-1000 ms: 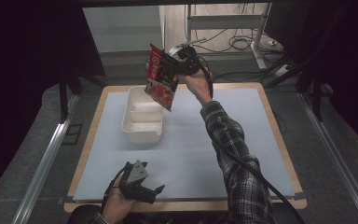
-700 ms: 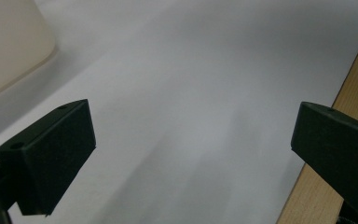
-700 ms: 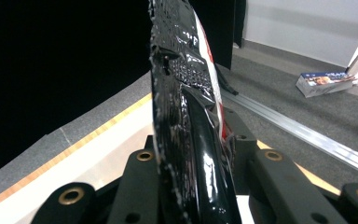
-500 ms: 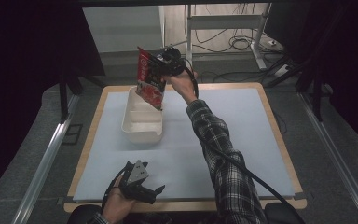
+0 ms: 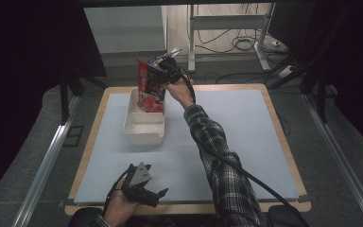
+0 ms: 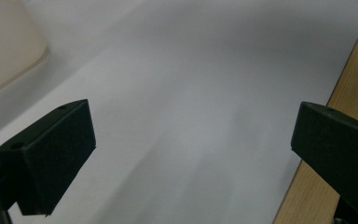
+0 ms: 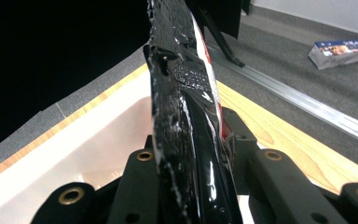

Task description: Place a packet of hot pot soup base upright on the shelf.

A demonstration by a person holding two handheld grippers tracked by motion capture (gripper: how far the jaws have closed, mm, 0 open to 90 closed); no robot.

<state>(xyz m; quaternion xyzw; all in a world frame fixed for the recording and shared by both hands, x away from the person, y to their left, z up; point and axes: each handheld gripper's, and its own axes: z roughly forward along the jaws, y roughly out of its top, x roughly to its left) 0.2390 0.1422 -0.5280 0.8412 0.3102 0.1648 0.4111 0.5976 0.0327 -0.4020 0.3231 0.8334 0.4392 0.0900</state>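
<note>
Right hand-held gripper [image 5: 163, 75] is clamped on the red snack bag [image 5: 149, 87], which hangs upright with its lower end inside the white tray [image 5: 142, 130]. Left hand-held gripper [image 5: 144, 191] stands wide open, holding nothing, on the surface [image 5: 246, 123].

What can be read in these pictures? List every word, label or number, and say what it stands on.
None can be read.
Red snack bag, held in the right hand-held gripper over the white tray: white print, too small and blurred to read.
Small box on the floor, right gripper view: printed side, blurred, unreadable.
</note>
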